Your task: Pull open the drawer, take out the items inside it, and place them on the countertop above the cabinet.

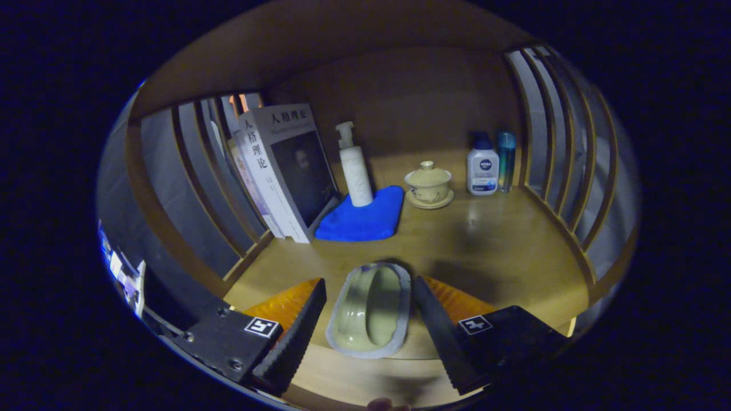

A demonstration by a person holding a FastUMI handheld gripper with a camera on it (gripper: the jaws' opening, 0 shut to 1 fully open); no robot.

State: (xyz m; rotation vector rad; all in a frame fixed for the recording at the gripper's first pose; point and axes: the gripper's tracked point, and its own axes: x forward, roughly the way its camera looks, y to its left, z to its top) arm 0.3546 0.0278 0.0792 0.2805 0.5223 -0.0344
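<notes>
So you've got the dish [371,311] sitting right between the fingers of your gripper [370,319], near the front edge of the surface [502,251]. The fingers are spread apart with a clear gap on both sides of the dish, so nothing's clamped. Looks to me like the dish is resting flat on the wood, though I can't totally tell if it's fully down or a hair above it. My read is you're at the placing step: one item from the drawer is on the countertop and your fingers are off it. I can't see the drawer from here, so no idea whether anything else is left inside. Further back there's a blue cloth [360,220] with a pump bottle [355,171] standing on its back part, books [285,171] leaning against the slatted side at the left edge, a lidded cup [428,182] on a saucer near the middle back, and two bottles [490,165] in the back right corner. All of that is well apart from the dish, so you've got room. Next move, I'd guess, is to back straight out along the line of the fingers without swinging sideways, since either finger could nudge the dish toward the front edge, which is close. Then go down to the drawer and check for more.
</notes>
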